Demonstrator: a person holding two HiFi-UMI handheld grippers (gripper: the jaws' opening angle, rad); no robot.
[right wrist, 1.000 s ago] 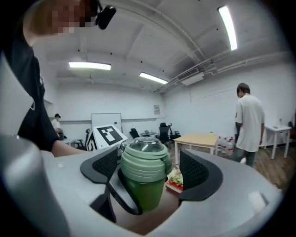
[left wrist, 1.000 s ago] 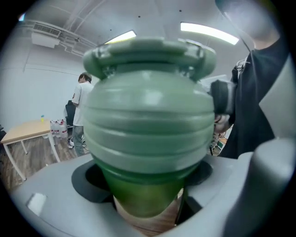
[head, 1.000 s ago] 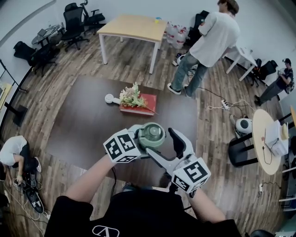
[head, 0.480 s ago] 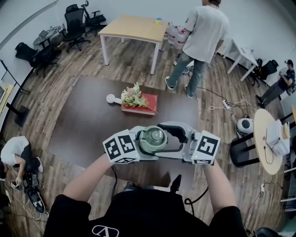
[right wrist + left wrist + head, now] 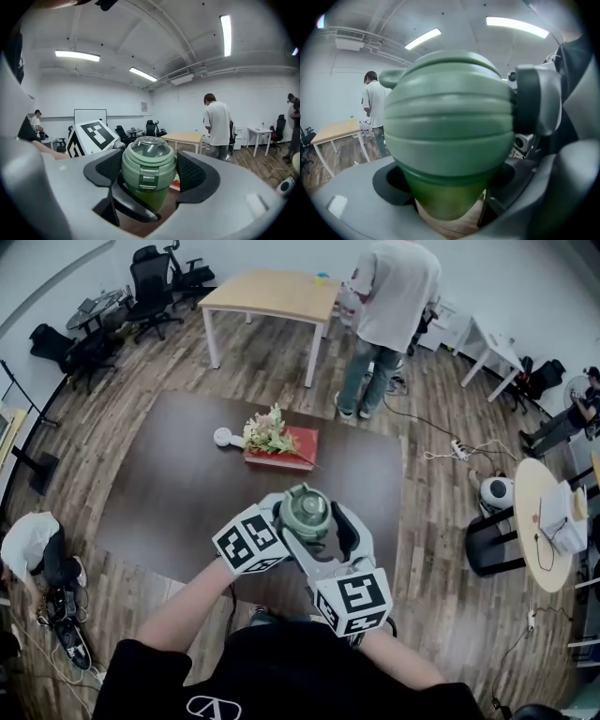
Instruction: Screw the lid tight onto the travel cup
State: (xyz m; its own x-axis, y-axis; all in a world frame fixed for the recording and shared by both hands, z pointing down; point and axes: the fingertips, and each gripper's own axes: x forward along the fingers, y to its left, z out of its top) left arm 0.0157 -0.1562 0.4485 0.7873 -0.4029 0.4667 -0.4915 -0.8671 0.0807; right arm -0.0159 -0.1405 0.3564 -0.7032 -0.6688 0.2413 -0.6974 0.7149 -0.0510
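1. Sage-green ribbed plastic lid with a clear domed top (image 5: 307, 510) sits on the translucent green travel cup (image 5: 151, 199). The cup stands roughly upright in the air, over the near edge of the dark brown rectangular table (image 5: 169, 484) and in front of the wearer's chest.
2. Left gripper (image 5: 283, 523) comes in from the left with its marker cube turned toward the head camera. In the left gripper view its dark pads press on both sides of the cup's green body, just under the lid's lower rim, so it is clamped on the cup.
3. Right gripper (image 5: 323, 535) reaches up from the lower right. In the right gripper view its two textured black pads (image 5: 191, 172) sit against opposite sides of the lid, pinching it, with no gap visible on either side.
4. A rectangular clasp (image 5: 149, 180) on the lid's side faces the right gripper's camera.
5. Farther back on the table lies a flat red book (image 5: 286, 450) with a bunch of pale flowers (image 5: 266, 435) on top of it. A small white round object (image 5: 221, 438) lies just to the left of the flowers.
6. Beyond the dark table, a person in a white T-shirt and jeans (image 5: 389, 306) stands at the right end of a light wooden table with white legs (image 5: 272, 294), back turned to the camera.
7. Black office chairs (image 5: 150, 277) stand at the far left of the room.
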